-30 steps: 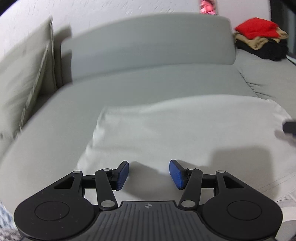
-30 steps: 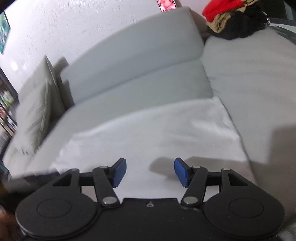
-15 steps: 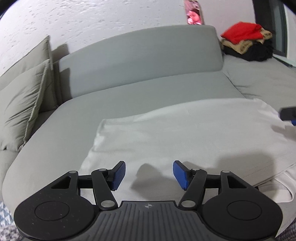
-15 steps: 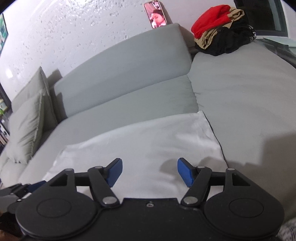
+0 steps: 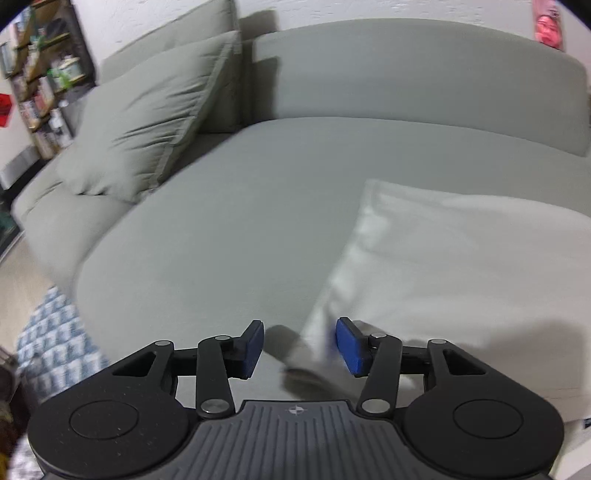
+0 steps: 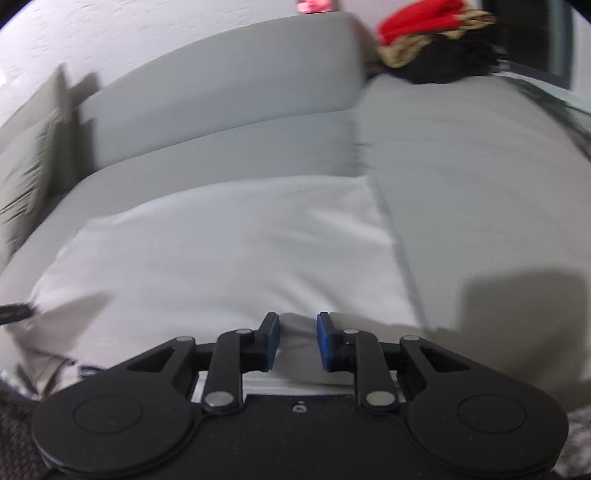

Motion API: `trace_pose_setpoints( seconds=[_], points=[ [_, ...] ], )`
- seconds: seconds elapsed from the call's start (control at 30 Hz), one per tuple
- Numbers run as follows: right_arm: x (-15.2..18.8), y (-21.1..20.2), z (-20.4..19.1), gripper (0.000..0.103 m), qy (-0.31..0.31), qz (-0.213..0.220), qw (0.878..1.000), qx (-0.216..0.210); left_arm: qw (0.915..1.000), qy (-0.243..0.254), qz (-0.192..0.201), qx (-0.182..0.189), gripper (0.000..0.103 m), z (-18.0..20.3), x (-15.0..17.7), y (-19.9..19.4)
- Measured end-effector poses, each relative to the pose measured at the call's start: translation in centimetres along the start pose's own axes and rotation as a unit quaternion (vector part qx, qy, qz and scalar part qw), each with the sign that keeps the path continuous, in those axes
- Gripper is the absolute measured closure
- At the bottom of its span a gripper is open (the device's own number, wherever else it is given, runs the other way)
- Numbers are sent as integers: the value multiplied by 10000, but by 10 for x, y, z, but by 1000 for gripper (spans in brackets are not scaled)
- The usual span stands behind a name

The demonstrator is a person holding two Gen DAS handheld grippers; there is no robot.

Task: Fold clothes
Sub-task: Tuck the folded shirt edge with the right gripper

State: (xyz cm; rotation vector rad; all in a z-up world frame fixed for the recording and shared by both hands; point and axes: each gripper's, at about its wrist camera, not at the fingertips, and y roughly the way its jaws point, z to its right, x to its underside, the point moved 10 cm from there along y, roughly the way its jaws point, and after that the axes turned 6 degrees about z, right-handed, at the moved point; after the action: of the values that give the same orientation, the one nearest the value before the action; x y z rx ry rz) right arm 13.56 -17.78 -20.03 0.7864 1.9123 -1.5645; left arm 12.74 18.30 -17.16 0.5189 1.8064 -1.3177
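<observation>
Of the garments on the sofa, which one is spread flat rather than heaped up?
The white garment, spread flat on the seat before the right gripper; the red, tan and black clothes sit heaped in the far corner.

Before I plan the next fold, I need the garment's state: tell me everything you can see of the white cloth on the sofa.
The white cloth is a plain, soft-looking fabric lying flat on the grey sofa seat, roughly rectangular with faint wrinkles. Its near edge reaches toward both grippers. The left hand-held gripper straddles its left corner, jaws apart; the right hand-held gripper sits at the front edge, jaws narrowed but still gapped. Whether either touches it is unclear.
</observation>
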Motion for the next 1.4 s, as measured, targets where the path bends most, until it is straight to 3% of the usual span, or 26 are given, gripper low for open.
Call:
trace_pose_setpoints(
  seconds=[0.13,0.17,0.23,0.33,0.43,0.67,0.73,0.8,0.97,1.1,1.2,1.3,1.33,1.4],
  points=[
    [1,-11,27,78,510,47,9986,136,9994,-323,-124,4,59,-15,2,-4],
    [-1,-17,31,76,677,147,9976,8,9992,-336,-6,197,59,-11,1,-11],
    [-6,-32,40,59,1049,428,9931,-316,9978,-239,194,589,59,3,1,-25],
    [-7,-53,50,58,1720,747,9785,-862,9925,22,519,1110,57,31,-2,-44],
    [-1,-64,59,53,2403,795,9596,-1230,9862,378,789,1404,50,58,-5,-57],
    [15,-54,46,52,2538,113,9511,-1756,9818,787,496,1657,50,99,7,-50],
    [24,-50,44,52,2870,-203,9362,-2017,9808,896,436,1678,50,106,10,-47],
    [36,-46,46,53,3422,-504,9098,-2294,9801,968,393,1689,50,111,12,-45],
    [45,-36,53,54,3651,-592,9090,-1922,9811,906,361,1671,50,110,12,-42],
    [48,-27,60,68,3962,-408,9040,-1553,9832,792,316,1612,50,104,12,-38],
    [46,-22,67,65,4328,29,8926,-1263,9846,674,292,1587,50,98,11,-36],
    [42,-12,72,46,4852,489,8644,-1229,9859,562,267,1552,50,90,9,-33],
    [41,-8,73,46,4988,634,8557,-1219,9866,493,260,1534,50,85,8,-32],
    [41,0,77,54,4937,847,8593,-1030,9883,306,248,1474,50,73,4,-31]
  ],
)
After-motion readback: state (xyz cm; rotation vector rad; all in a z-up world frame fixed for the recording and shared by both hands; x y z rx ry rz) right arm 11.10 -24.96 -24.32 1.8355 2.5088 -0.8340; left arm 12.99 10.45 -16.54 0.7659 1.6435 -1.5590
